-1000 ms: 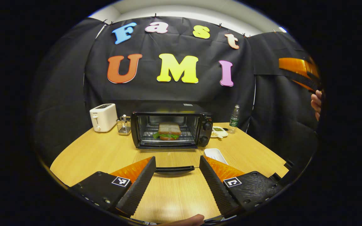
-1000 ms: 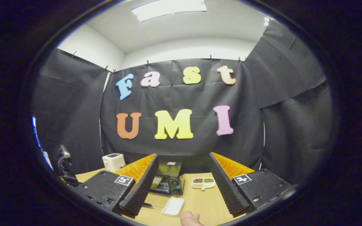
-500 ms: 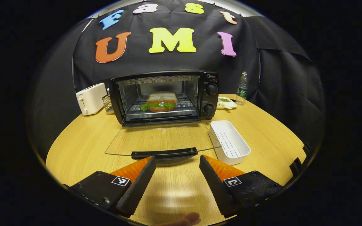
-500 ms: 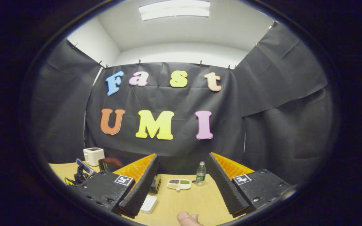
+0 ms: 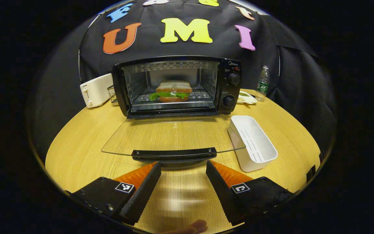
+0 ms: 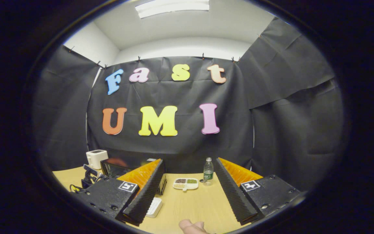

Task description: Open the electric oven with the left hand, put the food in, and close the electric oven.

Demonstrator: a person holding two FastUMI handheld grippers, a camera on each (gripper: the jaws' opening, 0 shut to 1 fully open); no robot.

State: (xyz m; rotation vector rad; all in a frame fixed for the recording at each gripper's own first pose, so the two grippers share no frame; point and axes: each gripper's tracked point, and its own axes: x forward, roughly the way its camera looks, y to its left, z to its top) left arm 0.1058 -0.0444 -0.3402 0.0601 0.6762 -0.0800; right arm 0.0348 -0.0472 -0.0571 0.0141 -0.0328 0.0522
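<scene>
I have brought my left gripper (image 5: 182, 167), spread and empty, nearer the oven door handle (image 5: 174, 153), so with the sandwich (image 5: 173, 91) inside the oven (image 5: 177, 86), closing comes next.

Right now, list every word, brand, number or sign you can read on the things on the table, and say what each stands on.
No text is clear enough to quote.
Electric oven: small mark above its knobs, too small to read.
Water bottle: green label, blurred.
Toaster: tiny mark, unreadable.
Left tool: black-and-white square tags, patterns only, no words.
</scene>
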